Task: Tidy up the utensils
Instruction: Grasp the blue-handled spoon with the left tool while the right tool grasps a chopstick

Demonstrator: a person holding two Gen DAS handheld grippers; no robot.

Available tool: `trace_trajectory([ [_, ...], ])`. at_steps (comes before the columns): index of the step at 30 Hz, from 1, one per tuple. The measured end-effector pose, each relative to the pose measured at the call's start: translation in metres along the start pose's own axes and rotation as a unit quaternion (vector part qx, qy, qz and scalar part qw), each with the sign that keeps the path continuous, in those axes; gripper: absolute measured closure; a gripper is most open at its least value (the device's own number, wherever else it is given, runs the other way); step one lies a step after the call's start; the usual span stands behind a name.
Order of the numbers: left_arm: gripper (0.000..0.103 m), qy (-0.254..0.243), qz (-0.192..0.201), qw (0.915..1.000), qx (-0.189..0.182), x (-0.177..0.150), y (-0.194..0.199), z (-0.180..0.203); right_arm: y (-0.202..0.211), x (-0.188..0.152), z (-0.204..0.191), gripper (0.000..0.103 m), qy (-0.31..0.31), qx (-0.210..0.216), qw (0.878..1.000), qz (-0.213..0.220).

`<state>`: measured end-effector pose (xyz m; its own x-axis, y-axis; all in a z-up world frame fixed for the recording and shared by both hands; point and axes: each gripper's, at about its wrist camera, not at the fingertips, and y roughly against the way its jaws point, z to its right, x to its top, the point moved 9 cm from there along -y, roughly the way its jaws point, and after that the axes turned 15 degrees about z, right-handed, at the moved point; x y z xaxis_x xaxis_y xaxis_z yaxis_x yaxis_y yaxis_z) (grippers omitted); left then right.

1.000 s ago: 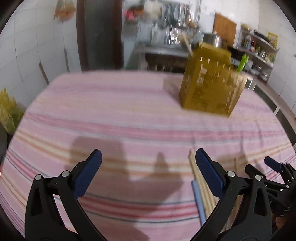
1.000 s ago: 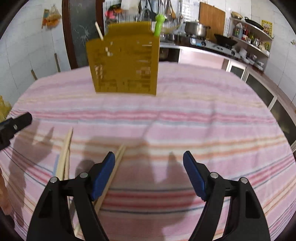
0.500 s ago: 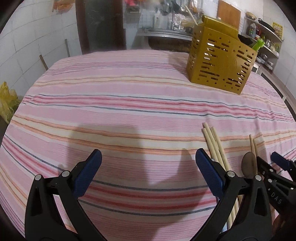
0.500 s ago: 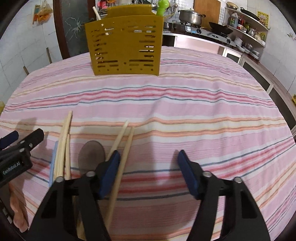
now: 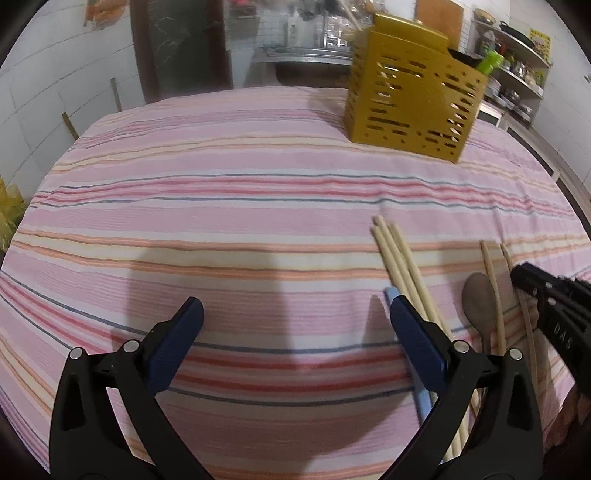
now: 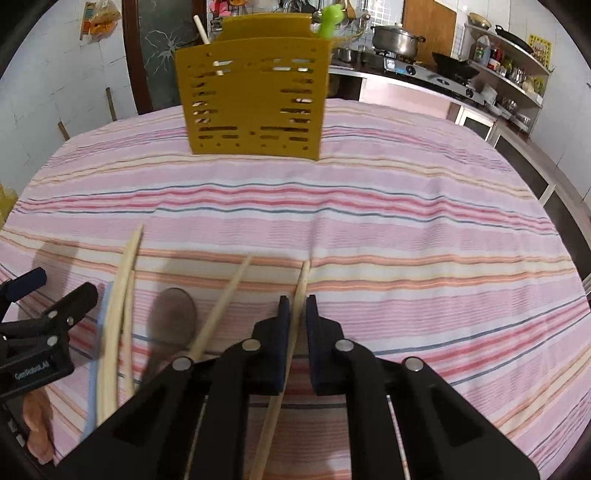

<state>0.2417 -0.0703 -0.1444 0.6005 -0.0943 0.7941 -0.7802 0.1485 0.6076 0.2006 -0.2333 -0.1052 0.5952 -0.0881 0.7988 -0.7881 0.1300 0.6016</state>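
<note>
Kitchen shelves, a stove and a steel pot [image 6: 395,35] line the far wall behind our table, which is covered by a pink striped tablecloth [image 5: 229,206]. At twelve o'clock from our right gripper [image 6: 295,310] stands the mustard-yellow slotted utensil holder [image 6: 255,96], upright, with a green handle [image 6: 327,20] and a pale stick poking out of its top. Our right gripper's blue pads are closed on a single wooden chopstick [image 6: 301,286], whose tip points toward twelve. At ten o'clock from it lie a second chopstick [image 6: 221,310], a brown wooden spoon [image 6: 173,317] and a bundle of pale chopsticks [image 6: 123,280] beside a light blue utensil. Our left gripper [image 5: 295,321] hangs with its jaws wide apart, holding nothing, its right pad just beside that bundle [image 5: 399,258].
</note>
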Motion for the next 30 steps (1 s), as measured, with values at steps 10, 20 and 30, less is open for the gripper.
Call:
trace_trajectory([
  [10, 0.005, -0.016, -0.001, 0.9999, 0.005, -0.005, 0.003, 0.008, -0.001, 0.0, 0.001, 0.094, 0.001, 0.015, 1.0, 0.005],
  [20, 0.005, -0.022, -0.003, 0.9997, 0.015, -0.011, 0.011, 0.012, -0.003, -0.004, 0.001, 0.094, -0.005, 0.021, 1.0, 0.006],
  [30, 0.015, -0.033, -0.025, 0.999, 0.018, -0.012, 0.001, 0.022, -0.008, -0.002, 0.001, 0.094, -0.01, 0.013, 1.0, -0.005],
])
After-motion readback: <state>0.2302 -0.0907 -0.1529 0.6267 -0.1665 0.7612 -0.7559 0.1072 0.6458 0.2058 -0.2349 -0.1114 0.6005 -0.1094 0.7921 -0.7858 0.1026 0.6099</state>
